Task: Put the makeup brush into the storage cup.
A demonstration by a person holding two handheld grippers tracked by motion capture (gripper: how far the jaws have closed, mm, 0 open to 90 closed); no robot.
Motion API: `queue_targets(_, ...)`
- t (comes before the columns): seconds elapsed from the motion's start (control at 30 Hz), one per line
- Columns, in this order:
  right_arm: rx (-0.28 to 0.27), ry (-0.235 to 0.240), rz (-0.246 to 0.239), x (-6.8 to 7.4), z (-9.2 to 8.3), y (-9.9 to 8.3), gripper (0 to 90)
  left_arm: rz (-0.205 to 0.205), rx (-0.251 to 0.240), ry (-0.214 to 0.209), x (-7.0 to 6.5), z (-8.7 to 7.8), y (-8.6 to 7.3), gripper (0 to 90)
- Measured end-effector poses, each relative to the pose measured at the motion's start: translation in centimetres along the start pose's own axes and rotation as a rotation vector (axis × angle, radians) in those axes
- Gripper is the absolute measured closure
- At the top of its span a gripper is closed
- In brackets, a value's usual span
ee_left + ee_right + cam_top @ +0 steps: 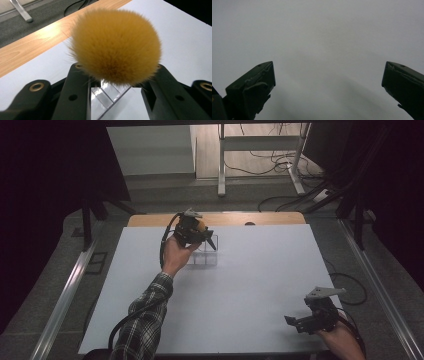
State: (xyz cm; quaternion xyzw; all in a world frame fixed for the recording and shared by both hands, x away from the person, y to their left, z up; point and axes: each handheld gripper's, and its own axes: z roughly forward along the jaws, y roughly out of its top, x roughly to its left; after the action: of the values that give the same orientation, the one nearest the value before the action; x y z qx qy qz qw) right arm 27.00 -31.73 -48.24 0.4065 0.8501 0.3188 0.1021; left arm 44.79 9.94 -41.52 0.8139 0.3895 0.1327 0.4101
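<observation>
Right gripper (296,321) sits low right of the high view, near the bottom edge of the white table (260,285), held by a hand (345,342) coming in from the bottom right corner. Its jaws are spread wide with nothing between them; in the right gripper view the two black jaws stand far apart at the lower left and lower right, plain pale table surface behind them. Grey three-cornered plate on top of it, cable trailing off to the right.

Left gripper (212,242) is higher up, upper centre-left of the high view, carried by the left hand (176,255) on a plaid sleeve (145,320) running up from the bottom. Jaws are clenched on an orange brush (116,46): in the left gripper view the fluffy round bristle head fills the centre and upper middle of the frame, blurred at the edges, with the black jaws on either side just under it. Handle is hidden, so exact contact spot cannot be told.

Clear plastic organizer (205,256) stands on the table right under the left gripper's tips, centre-left of the high view; in the left gripper view its transparent dividers (106,96) show at bottom centre between the jaws, below the bristles.

Farther off, wooden table edge (270,218) runs across the upper middle, then grey floor with cables and a metal frame leg (221,167) at top.
</observation>
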Motion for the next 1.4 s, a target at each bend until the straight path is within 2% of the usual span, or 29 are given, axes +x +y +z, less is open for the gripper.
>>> queue_targets(0.37,0.005,0.004,-0.004,0.0,0.1,0.0,0.0,-0.004,0.012,0.0,0.0,1.0,-0.8,68.5)
queue_targets(0.5,0.006,0.007,-0.005,0.0,0.1,0.0,0.0,-0.018,0.007,0.001,0.0,1.4,-1.2,68.5)
queue_targets(0.77,0.011,0.013,-0.003,0.1,0.1,-0.1,0.0,-0.015,0.011,0.007,0.0,1.9,-1.7,68.5)
queue_targets(1.03,0.011,0.017,-0.01,0.1,0.2,-0.1,0.0,0.01,0.018,0.018,-0.2,2.5,-2.2,68.3)
queue_targets(1.07,0.013,0.015,-0.01,0.1,0.2,-0.1,0.0,0.026,0.022,0.029,-0.3,2.6,-2.3,68.2)
queue_targets(1.17,0.014,0.016,-0.011,0.1,0.2,-0.1,0.0,0.035,0.016,0.028,-0.3,2.5,-2.4,67.4)
queue_targets(1.2,0.014,0.016,-0.011,0.1,0.2,-0.1,0.0,0.036,0.011,0.029,-0.2,2.4,-2.4,64.6)
queue_targets(1.3,0.015,0.016,-0.012,0.1,0.2,-0.1,0.0,0.037,0.017,0.021,-0.1,2.3,-2.3,48.5)
queue_targets(1.33,0.015,0.016,-0.012,0.1,0.2,-0.1,0.0,0.05,0.024,0.027,-0.1,2.2,-2.3,41.7)
queue_targets(1.4,0.016,0.016,-0.011,0.1,0.2,-0.1,0.0,0.058,0.028,0.035,-0.2,2.2,-2.2,34.3)
